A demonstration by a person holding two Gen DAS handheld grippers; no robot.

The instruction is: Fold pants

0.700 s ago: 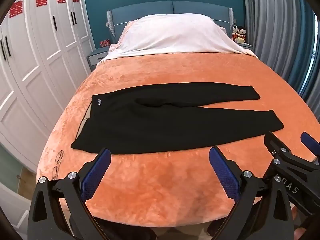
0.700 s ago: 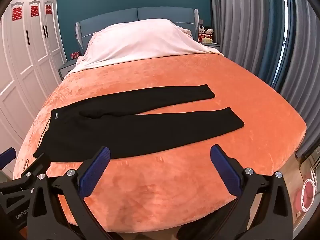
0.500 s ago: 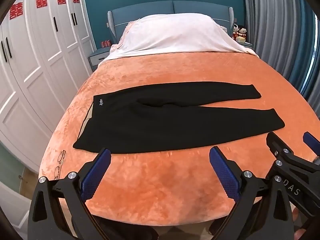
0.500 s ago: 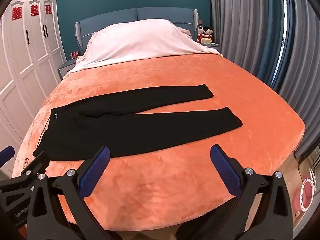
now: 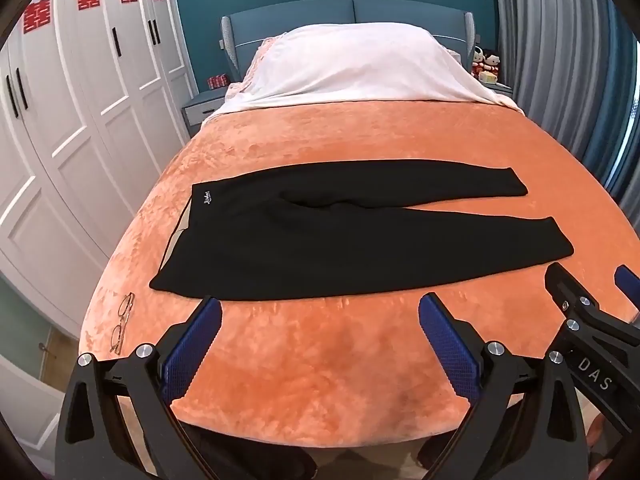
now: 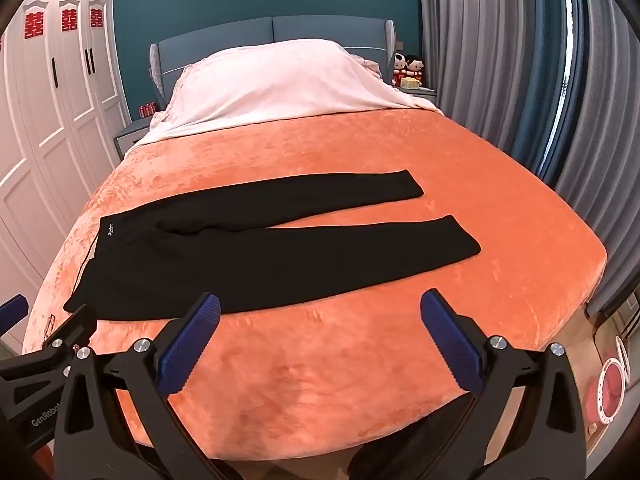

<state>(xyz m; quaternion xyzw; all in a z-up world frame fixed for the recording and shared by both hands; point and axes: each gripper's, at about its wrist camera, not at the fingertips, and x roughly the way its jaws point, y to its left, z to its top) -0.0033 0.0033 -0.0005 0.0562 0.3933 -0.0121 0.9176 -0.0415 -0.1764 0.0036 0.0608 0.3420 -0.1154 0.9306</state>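
Black pants lie flat across the orange bed cover, waistband to the left, two legs spread to the right. They also show in the right wrist view. My left gripper is open and empty, above the bed's near edge, short of the pants' near hem. My right gripper is open and empty, also above the near edge. The right gripper's fingers show at the right of the left wrist view.
A pair of glasses lies on the cover near the front left corner. A white pillow cover sits at the headboard end. White wardrobes stand left, grey curtains right.
Both cameras have drifted slightly back and up, so the pants sit a little higher in each view. The pants have not moved; both grippers stay open.
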